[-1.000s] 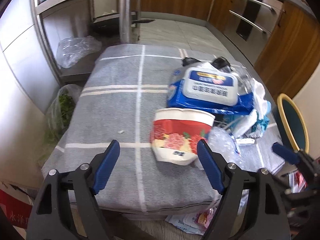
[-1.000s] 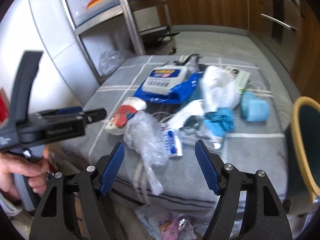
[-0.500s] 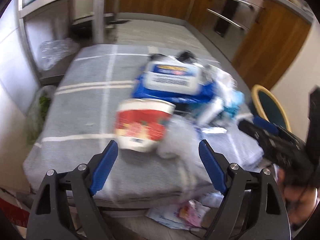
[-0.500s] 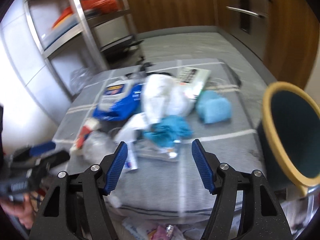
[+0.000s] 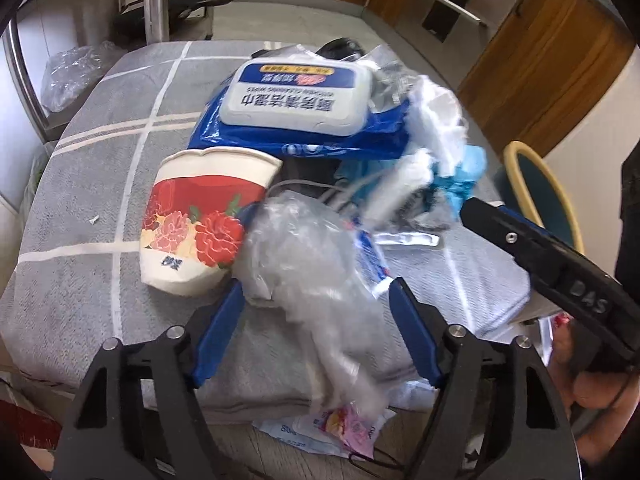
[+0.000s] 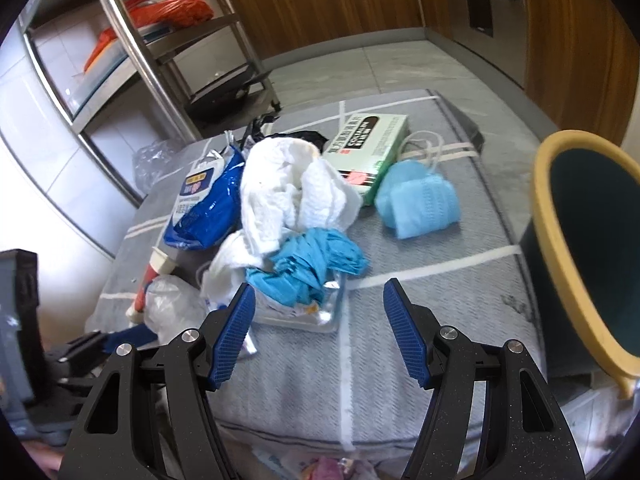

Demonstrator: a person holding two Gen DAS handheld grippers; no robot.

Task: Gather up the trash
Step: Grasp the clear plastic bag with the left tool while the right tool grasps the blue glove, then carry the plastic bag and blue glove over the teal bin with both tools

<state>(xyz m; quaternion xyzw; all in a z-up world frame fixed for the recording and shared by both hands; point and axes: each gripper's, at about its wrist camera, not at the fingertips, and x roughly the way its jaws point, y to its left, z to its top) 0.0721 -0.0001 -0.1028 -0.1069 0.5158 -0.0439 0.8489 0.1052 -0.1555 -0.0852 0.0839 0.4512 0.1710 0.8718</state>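
Fingers of the left gripper, just closing, straddle a crumpled clear bag; right gripper fingers gape.

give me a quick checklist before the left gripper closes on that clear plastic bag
1. Clear plastic bag between the left gripper jaws: ok, though the jaws have just been closing and the pads do not press it yet.
2. Paper cup clear of the grip: not ok, it lies against the left finger.
3. Right gripper free: ok, open with nothing between its jaws.
4. Bin ready: ok, it stands open beside the table.
5. Bag free of the pile: cannot tell, its far end runs under the white cloth.
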